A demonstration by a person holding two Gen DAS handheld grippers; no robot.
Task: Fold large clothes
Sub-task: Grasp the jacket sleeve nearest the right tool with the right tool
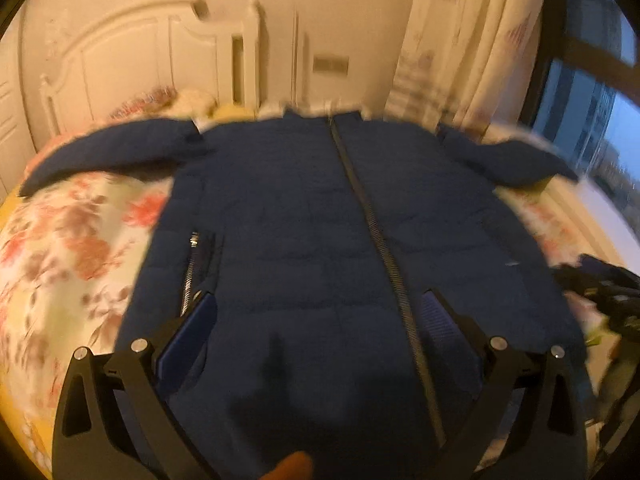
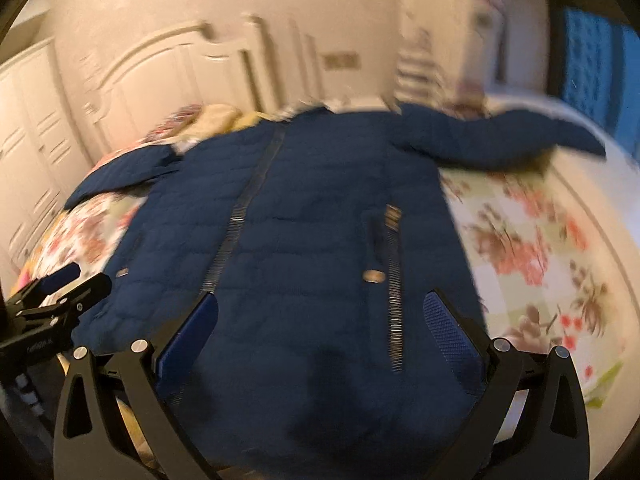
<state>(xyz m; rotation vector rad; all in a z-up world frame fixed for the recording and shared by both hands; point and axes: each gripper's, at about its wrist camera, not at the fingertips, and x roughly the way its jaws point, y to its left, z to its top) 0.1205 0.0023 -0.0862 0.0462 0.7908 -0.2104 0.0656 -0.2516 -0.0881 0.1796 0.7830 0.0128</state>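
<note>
A navy blue puffer jacket (image 1: pixel 304 216) lies flat and front-up on the bed, zipped, with both sleeves spread out to the sides. It also shows in the right wrist view (image 2: pixel 320 220). My left gripper (image 1: pixel 318 300) is open and empty above the jacket's lower hem, left of the main zip. My right gripper (image 2: pixel 320 300) is open and empty above the lower hem, near the right pocket zip (image 2: pixel 394 280). The left gripper also shows at the left edge of the right wrist view (image 2: pixel 56 296). The right gripper shows at the right edge of the left wrist view (image 1: pixel 600 284).
The bed has a floral cover (image 1: pixel 60 248) and a white headboard (image 1: pixel 132 60). Pillows (image 1: pixel 180 100) lie near the jacket's collar. Curtains (image 1: pixel 472 48) and a window (image 1: pixel 592 120) are on the right. White cupboard doors (image 2: pixel 32 120) stand at the left.
</note>
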